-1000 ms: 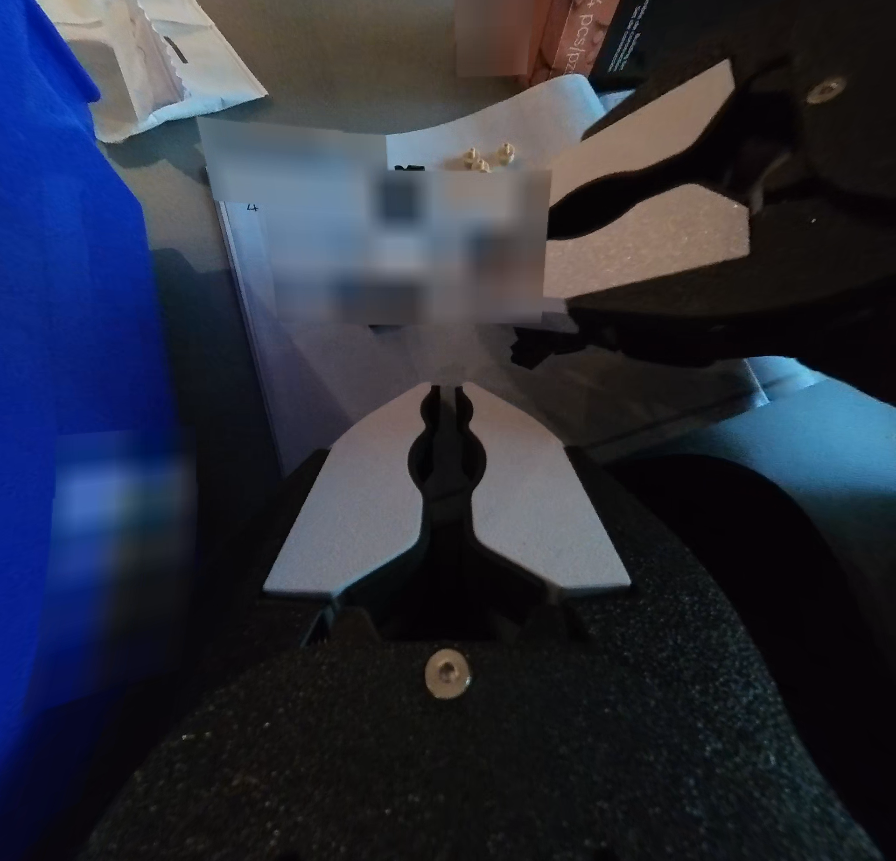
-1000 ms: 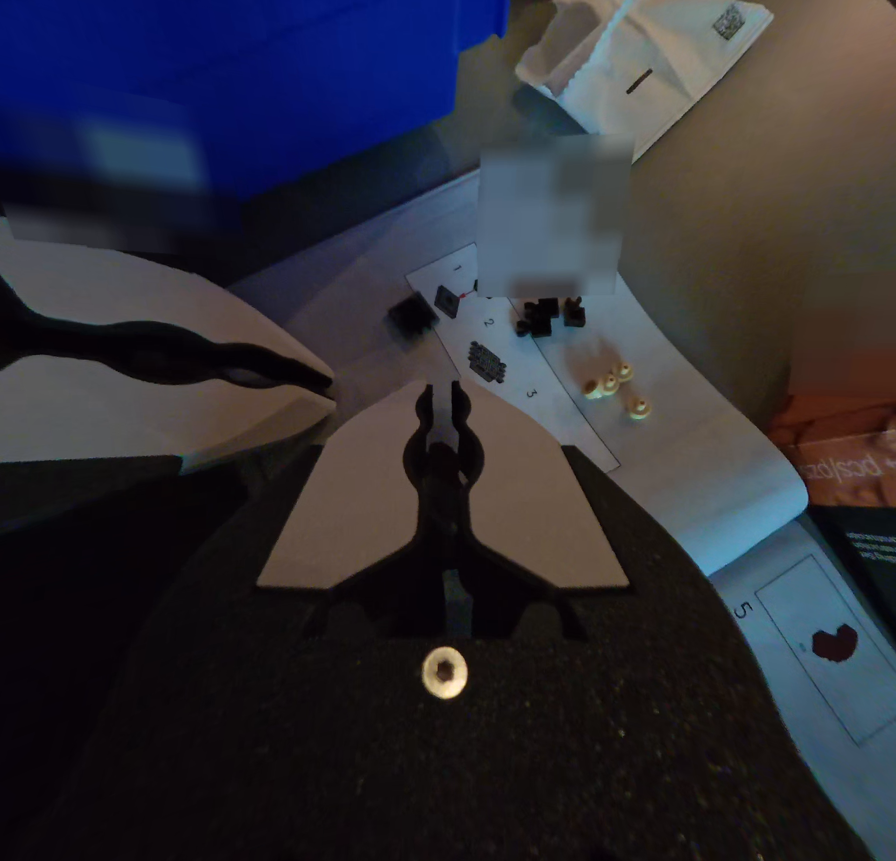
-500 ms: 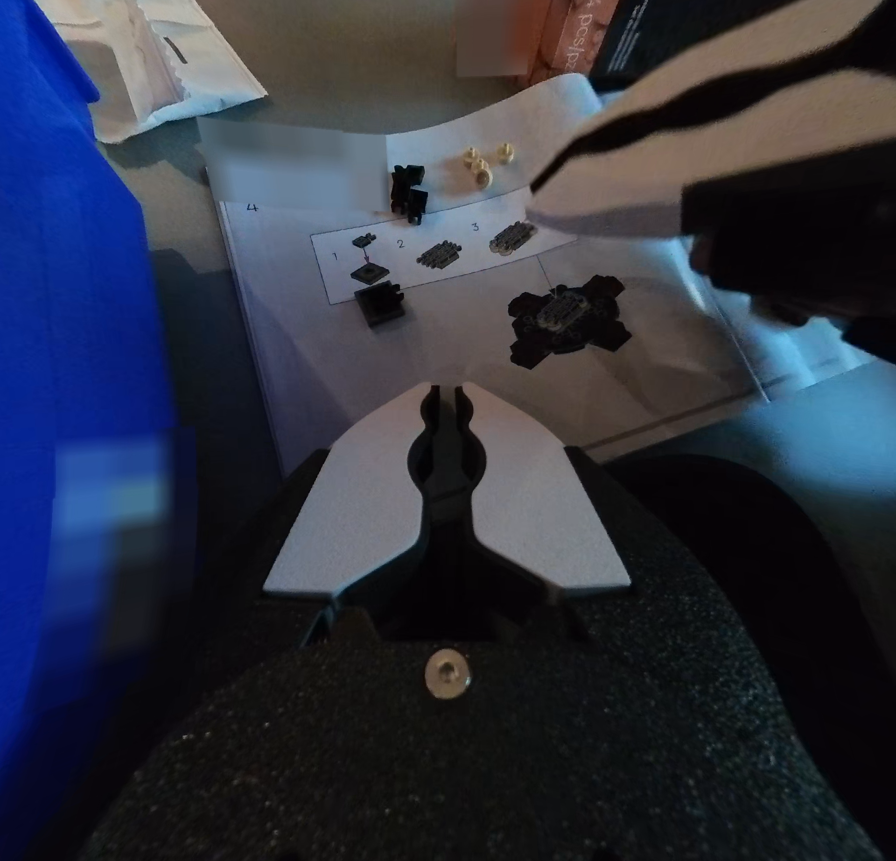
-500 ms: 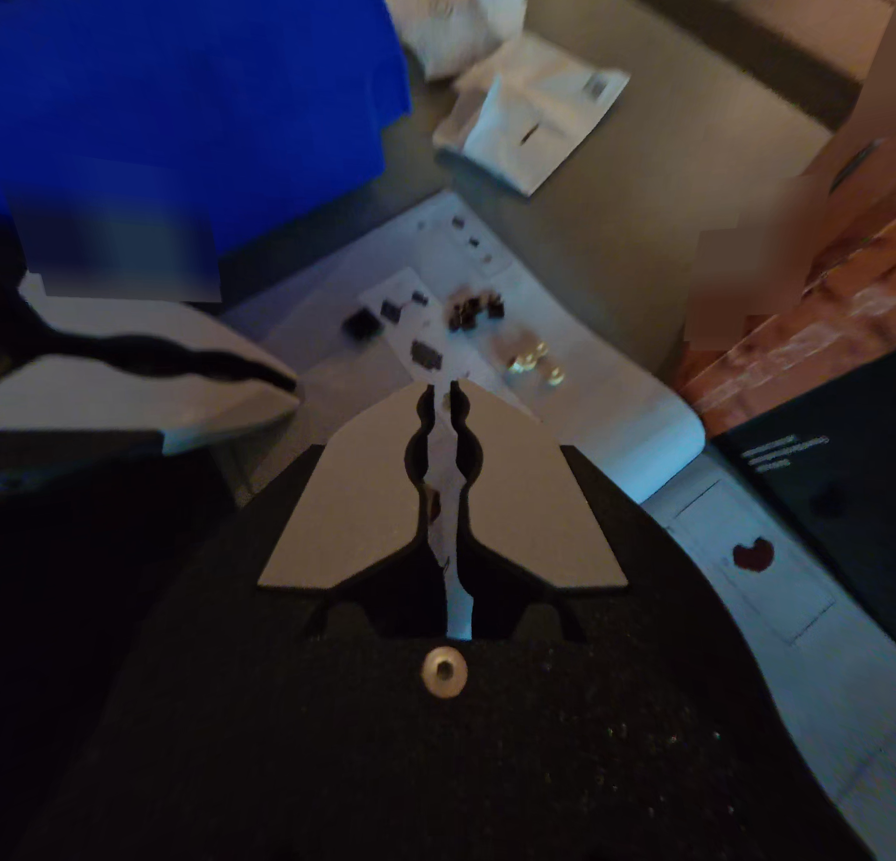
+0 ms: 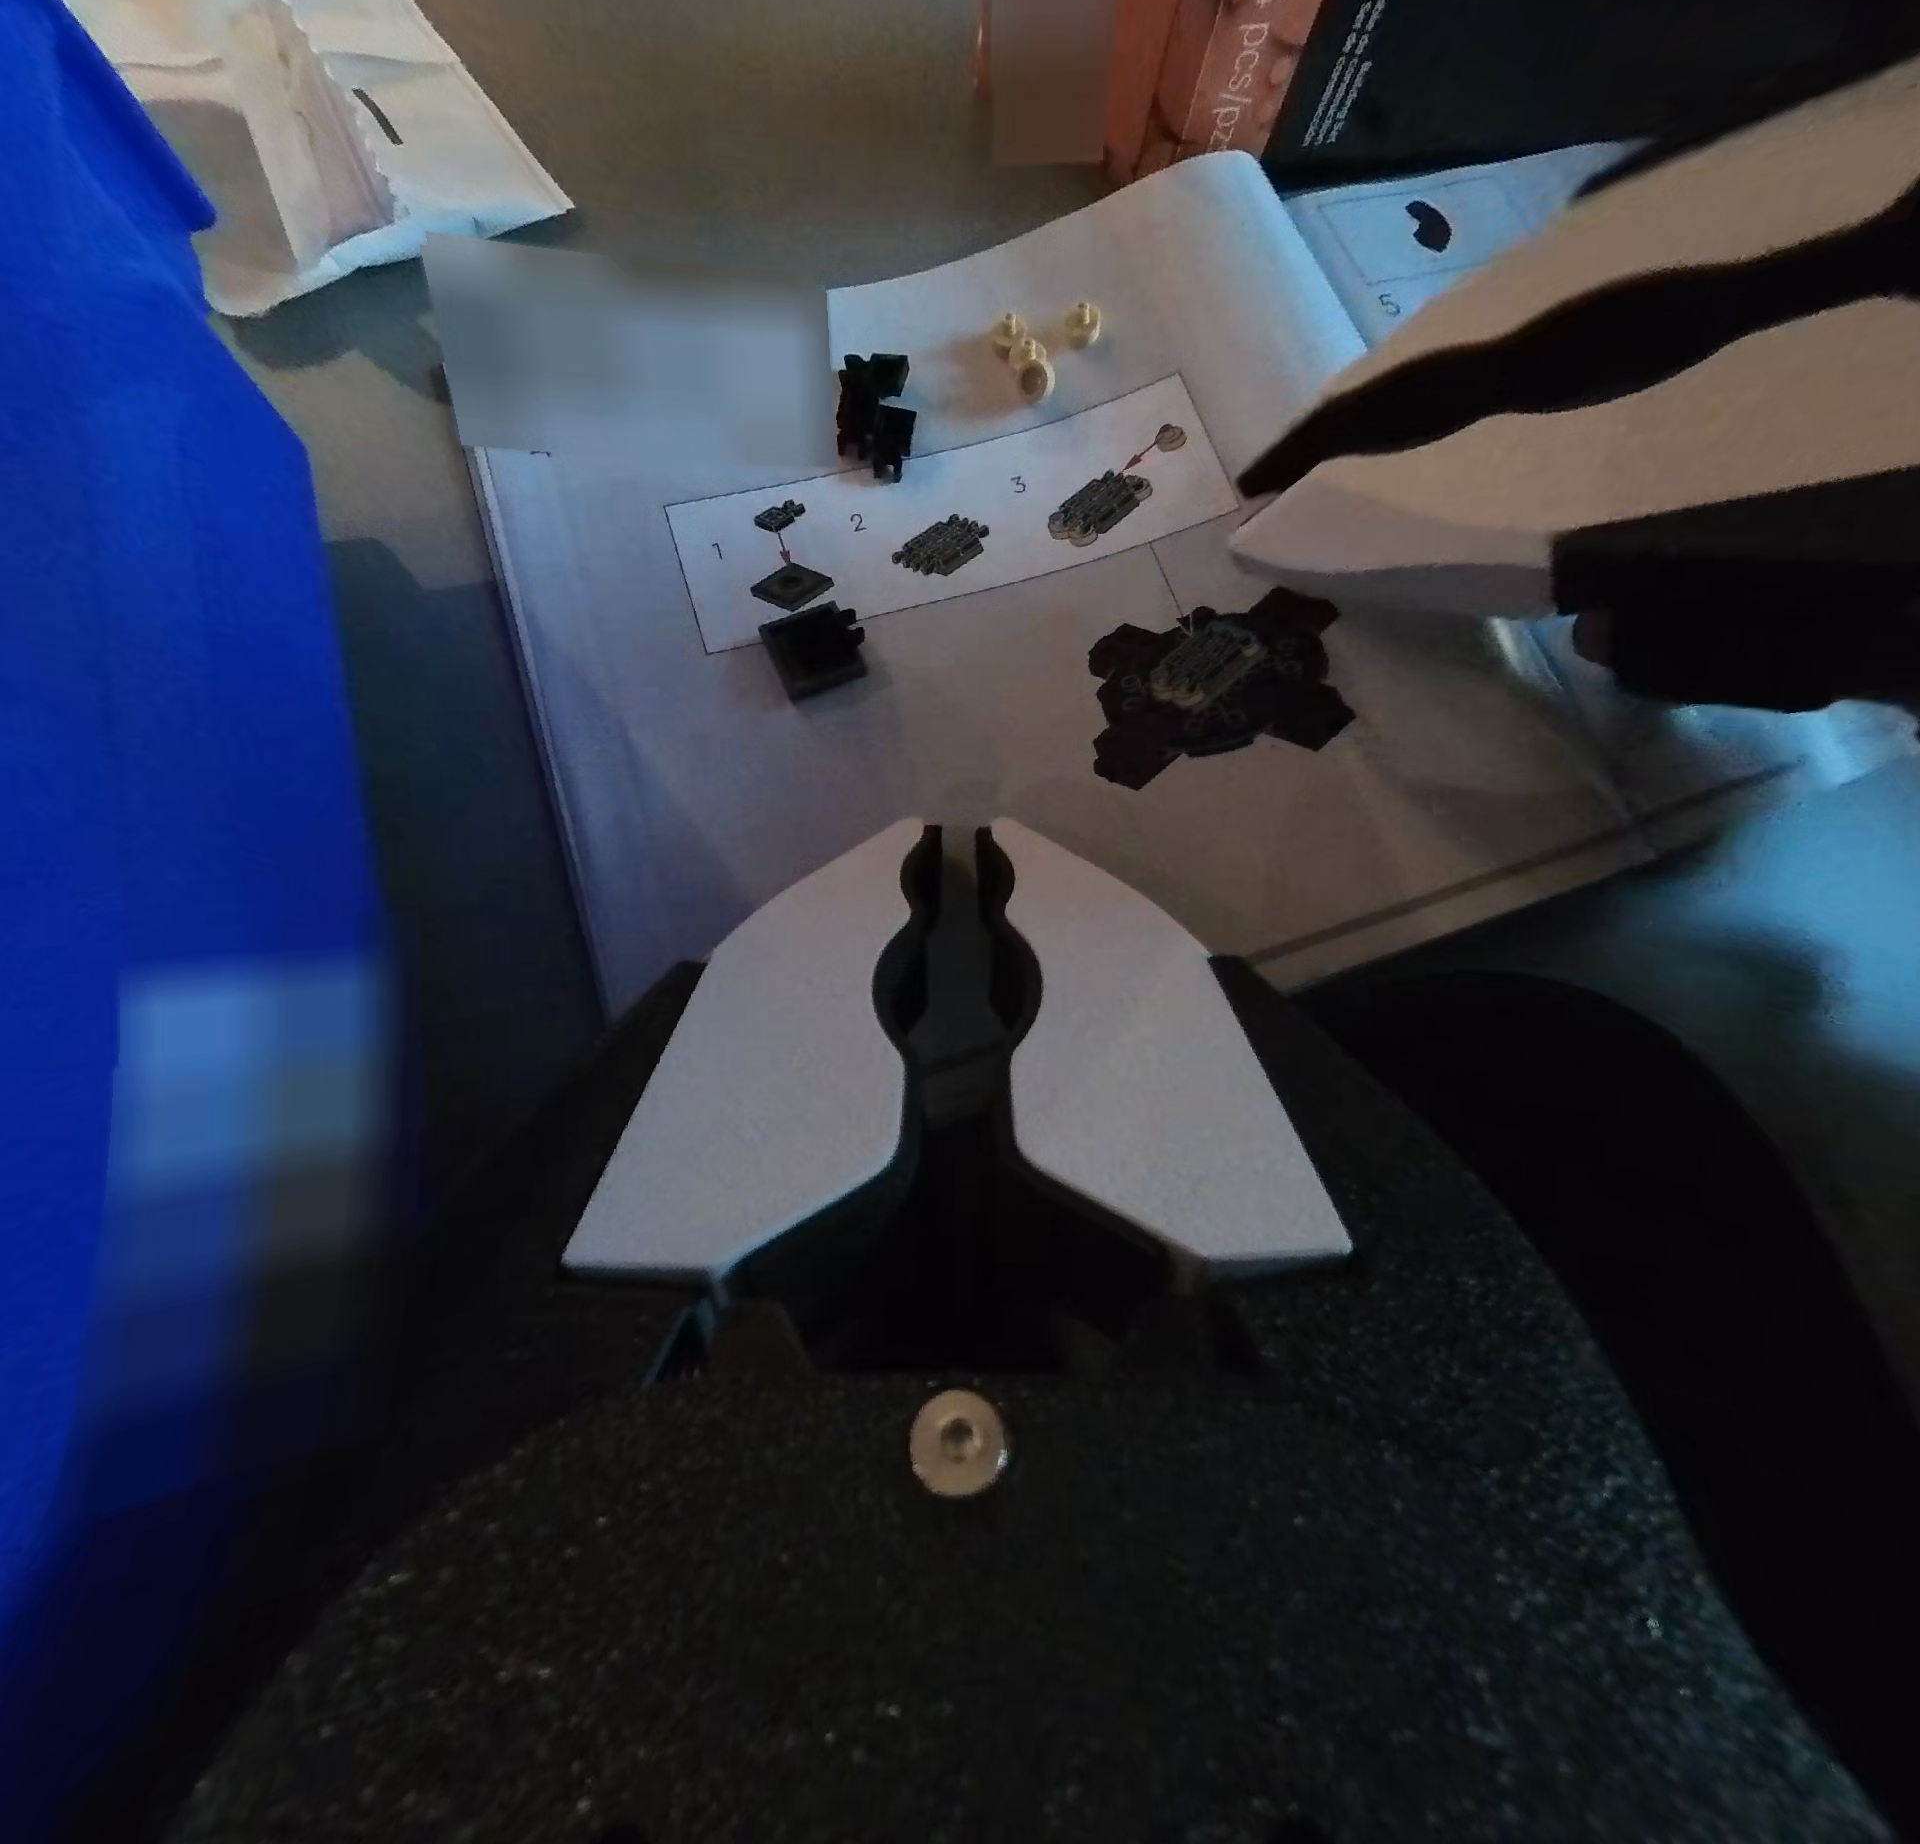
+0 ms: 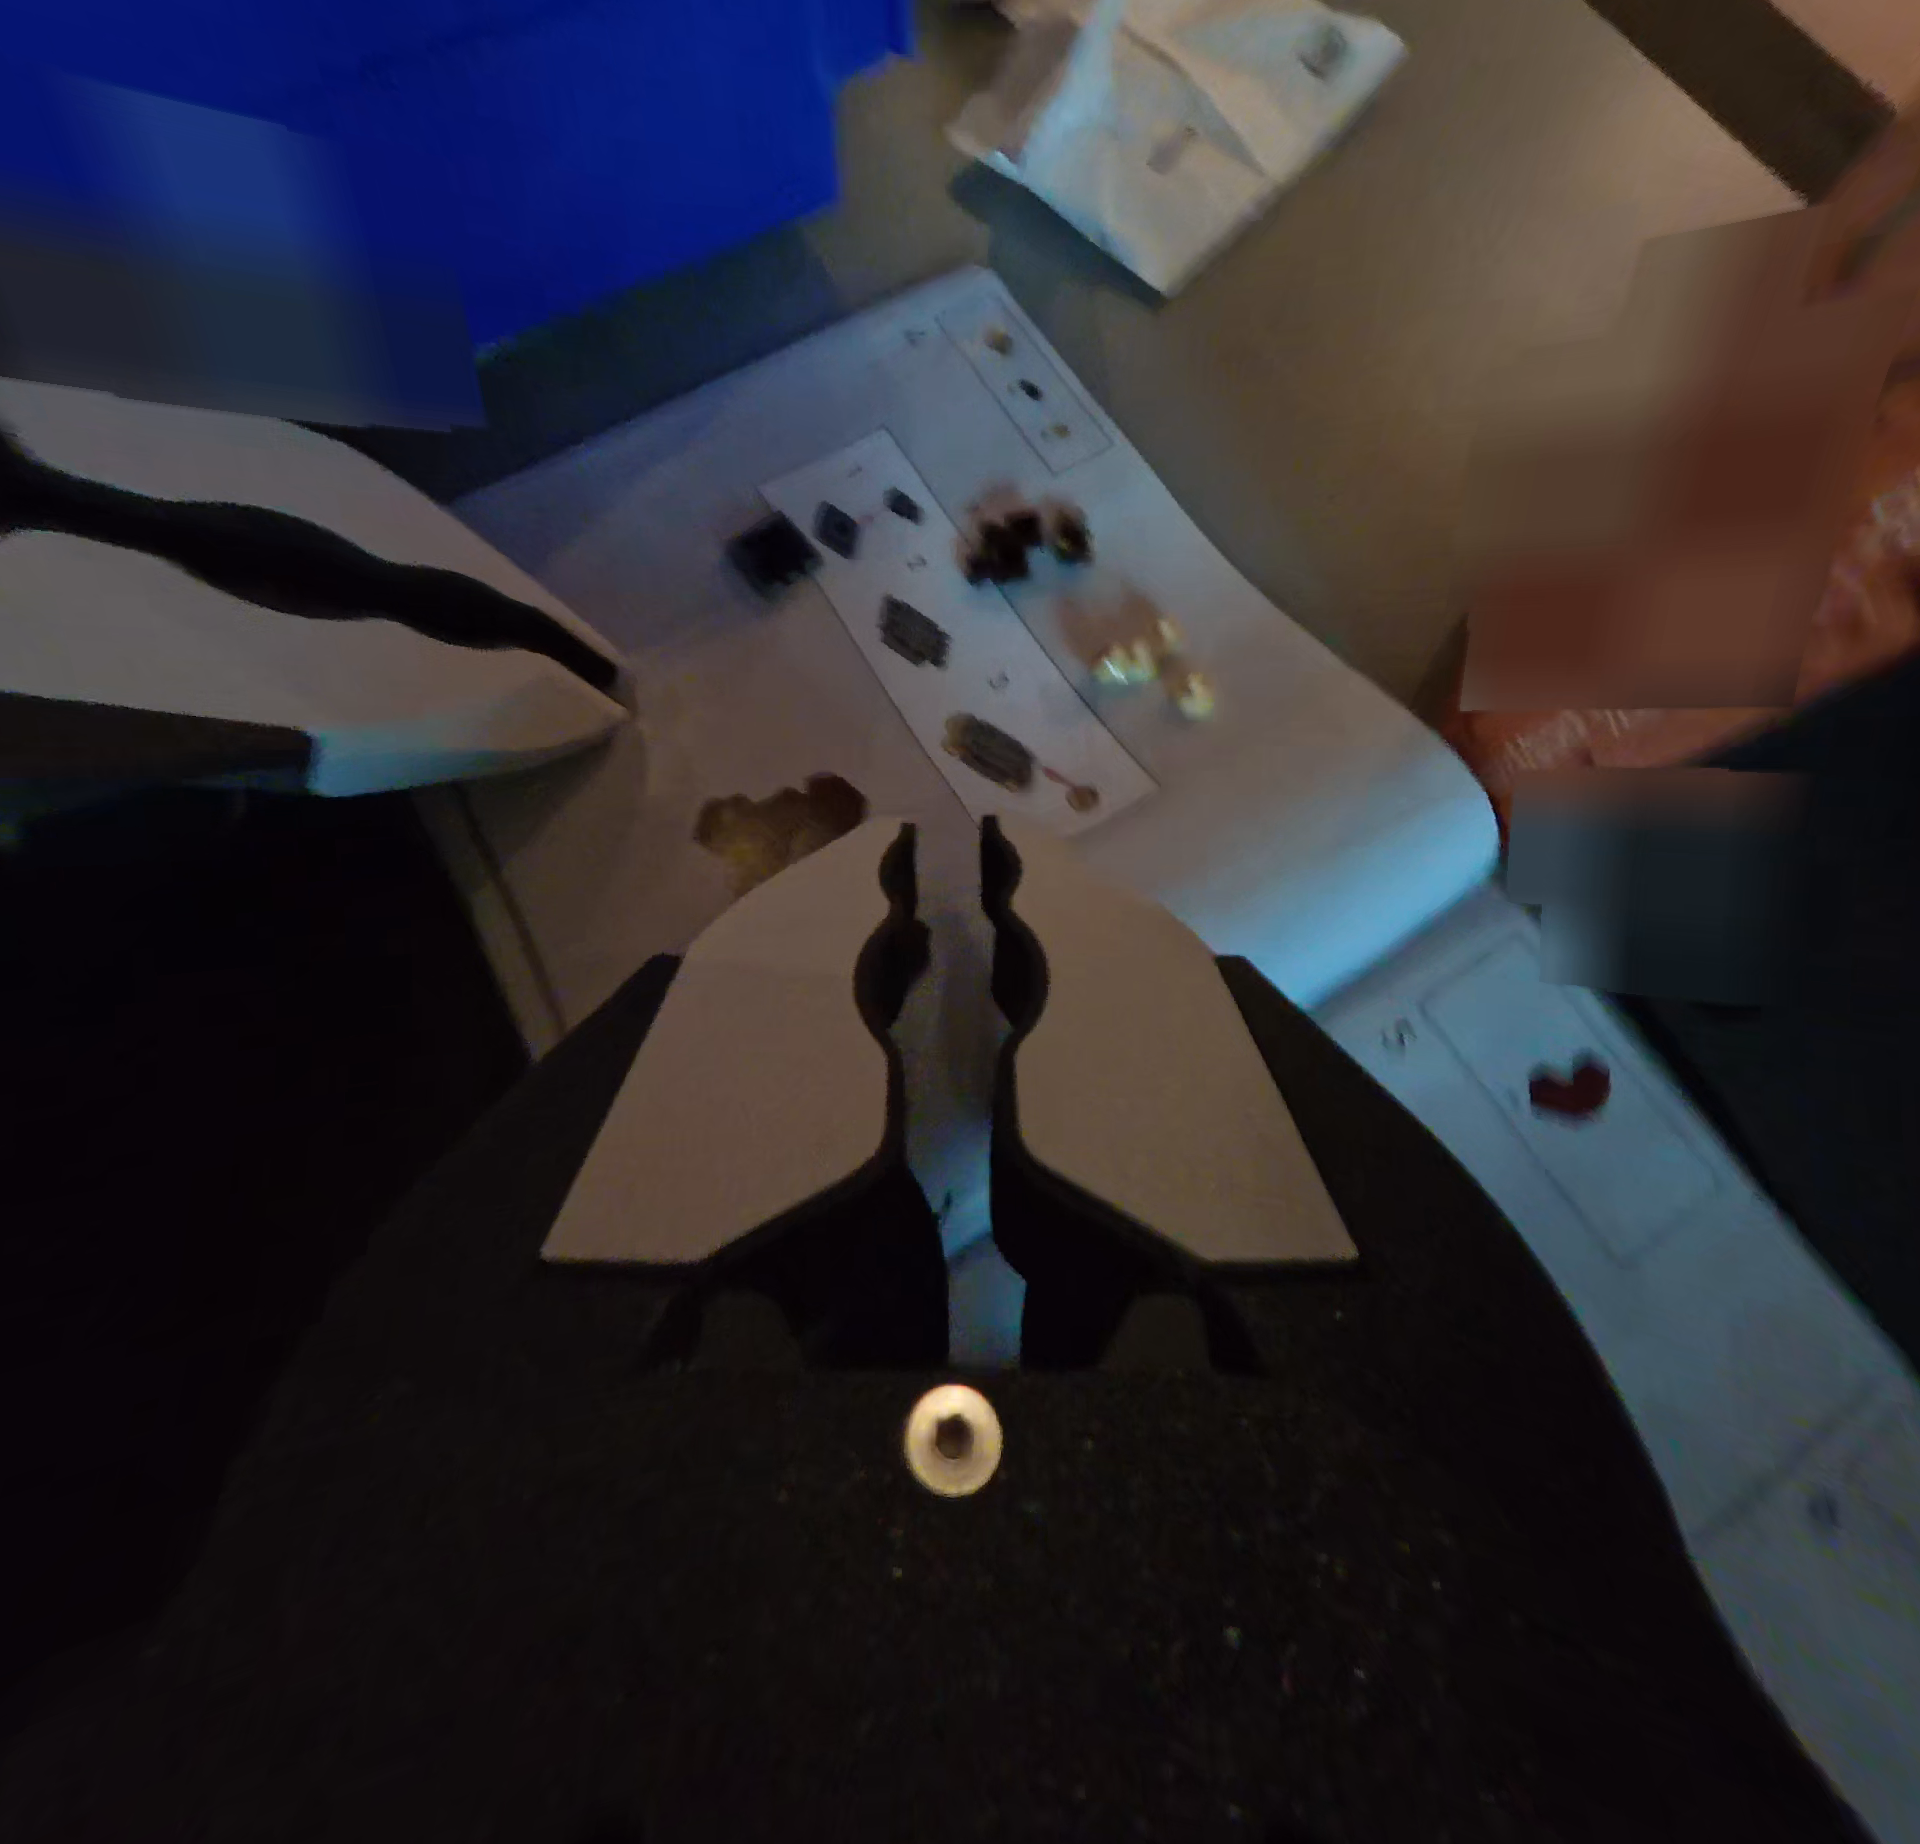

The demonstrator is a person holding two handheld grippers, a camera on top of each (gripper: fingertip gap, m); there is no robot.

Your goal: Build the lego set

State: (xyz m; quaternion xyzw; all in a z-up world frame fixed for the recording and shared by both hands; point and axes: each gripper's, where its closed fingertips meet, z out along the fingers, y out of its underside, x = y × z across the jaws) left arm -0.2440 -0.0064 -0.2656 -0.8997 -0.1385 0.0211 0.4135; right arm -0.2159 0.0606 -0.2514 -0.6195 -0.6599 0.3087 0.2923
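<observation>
My left gripper point(image 5: 958, 836) hovers low over an open instruction booklet point(image 5: 987, 755). Its jaws stand a narrow gap apart and I see nothing between them. On the booklet lie a black square plate point(image 5: 814, 656), a cluster of small black pieces point(image 5: 873, 412) and three cream round pieces point(image 5: 1039, 350). My right gripper point(image 6: 948, 838) is higher over the same page, jaws slightly apart with only paper showing through. It also shows in the left wrist view point(image 5: 1257, 490) at the right. The left gripper shows in the right wrist view point(image 6: 613, 688) at the left.
A blue bin point(image 5: 156, 651) stands close on the left. White plastic bags point(image 5: 343, 111) lie behind the booklet. A pink box point(image 5: 1195, 38) and a black box point(image 5: 1507, 28) stand at the back right. The right wrist view is blurred by motion. The grippers' ends are close to 8 centimeters from one another. About 4 centimeters separates my left fingertips from the black square plate point(image 5: 814, 656). Look for it in the right wrist view point(image 6: 771, 558) too.
My right gripper has lifted away from the page, up and to the right, and its jaws have parted a little. The left gripper has not moved.
</observation>
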